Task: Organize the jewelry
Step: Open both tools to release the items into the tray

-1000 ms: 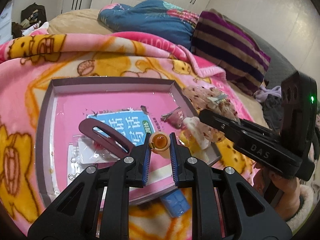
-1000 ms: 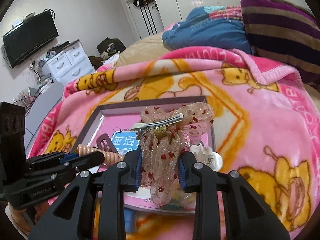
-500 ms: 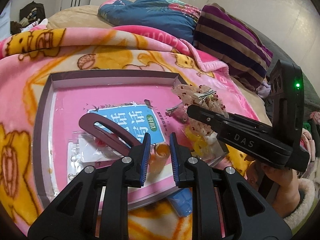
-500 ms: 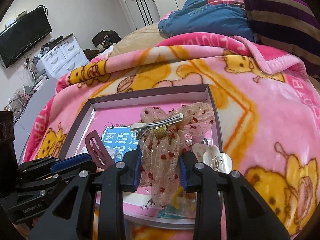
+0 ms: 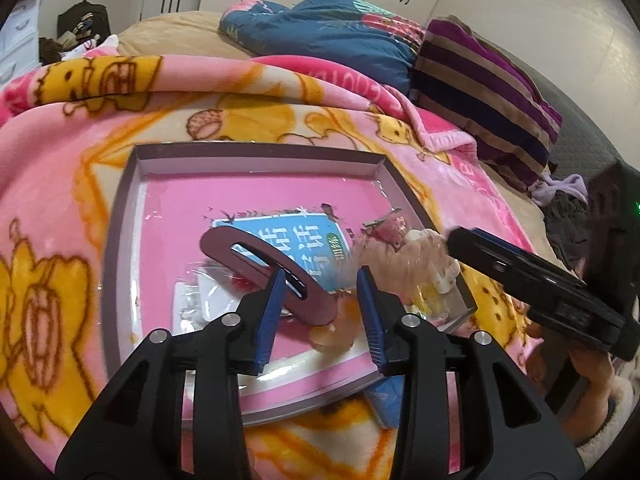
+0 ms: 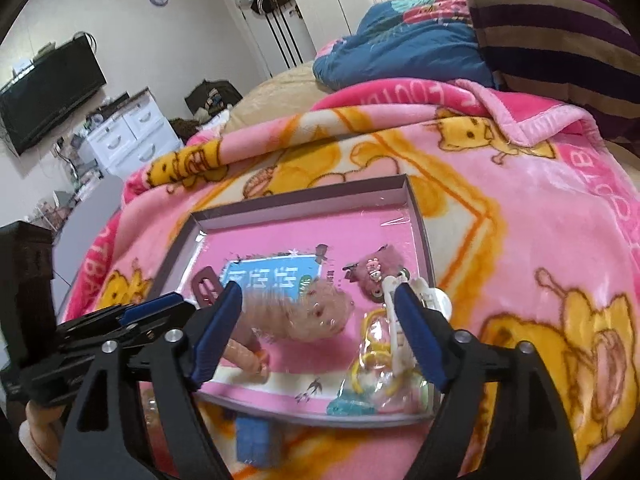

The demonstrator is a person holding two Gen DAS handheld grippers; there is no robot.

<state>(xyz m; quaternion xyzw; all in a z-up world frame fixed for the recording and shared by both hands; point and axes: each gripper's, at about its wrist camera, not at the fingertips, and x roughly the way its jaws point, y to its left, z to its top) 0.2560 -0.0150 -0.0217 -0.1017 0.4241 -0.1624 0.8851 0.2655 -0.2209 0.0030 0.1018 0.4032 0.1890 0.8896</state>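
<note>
A shallow pink tray [image 5: 256, 152] [image 6: 304, 200] lies on the blanket. My left gripper [image 5: 322, 312] is open over its near edge, above an orange beaded piece [image 5: 336, 328] lying beside a maroon hair clip [image 5: 264, 268]. My right gripper [image 6: 320, 332] is open above the tray. The sheer bow hair clip [image 6: 304, 316] with red dots is blurred between the fingers, free of them, on or just above the tray floor; it also shows in the left wrist view [image 5: 404, 256]. A pink plush clip [image 6: 374, 276] and a white claw clip [image 6: 428, 296] lie at the tray's right side.
A blue-labelled pink book cover [image 5: 288, 240] forms the tray floor. Yellow hair ties in a clear bag [image 6: 376, 364] lie in the near right corner. A small blue box [image 6: 252, 440] sits on the blanket before the tray. Pillows [image 6: 552, 32] lie behind.
Both grippers have opened. The left let go of the orange beaded piece, which now lies in the tray. The right let go of the bow clip, which dropped toward the tray floor.
</note>
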